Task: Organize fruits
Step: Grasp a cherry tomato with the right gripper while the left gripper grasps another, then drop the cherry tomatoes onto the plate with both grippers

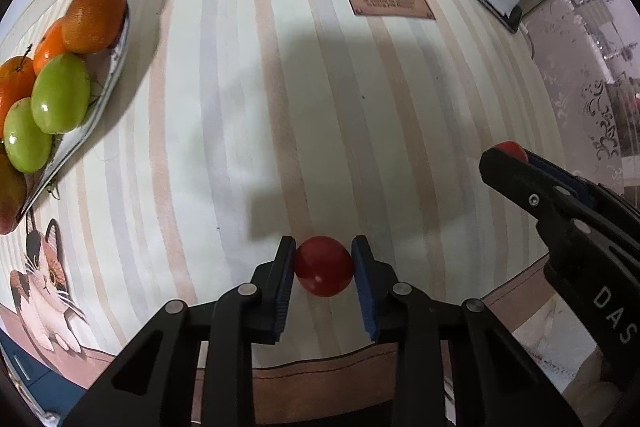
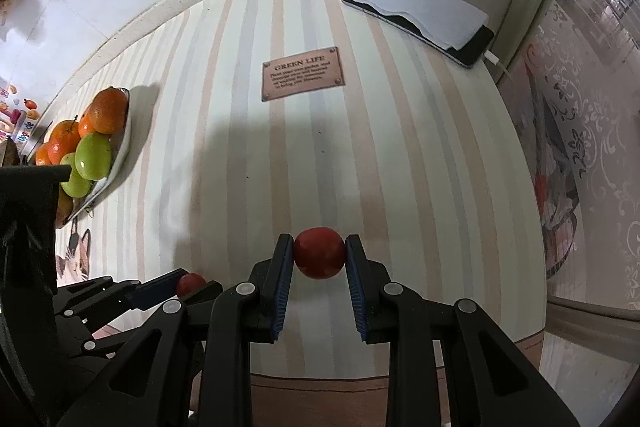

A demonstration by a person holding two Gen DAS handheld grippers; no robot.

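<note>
A small red fruit (image 1: pixel 324 266), round, smooth and glossy with a pale glint low on its skin, sits pinched between the blue pads of the left gripper (image 1: pixel 324 269), just above the striped desk (image 1: pixel 240 127) near its front edge; the jaws are drawn in snug on both its sides. A second red fruit (image 2: pixel 319 253) of the same size and sheen is clamped the same way in the right gripper (image 2: pixel 319 255), its jaws likewise closed against it; it too hangs over the desk's near part, to the right of the first and close by.

Well apart, at the desk's left side, stands a white plate (image 1: pixel 114 67) with a dark printed pattern; it holds a heap of fruit: several oranges (image 1: pixel 96 17) toward the far end, two green fruits (image 1: pixel 60 93) resting against them, and a reddish-yellow one at the near end, partly cut off by the picture's edge.

A brown printed plaque (image 2: pixel 303 73) reading GREEN LIFE marks the desk's middle; at the far right corner lies a phone (image 2: pixel 472 51) under folded white paper (image 2: pixel 416 3).
</note>
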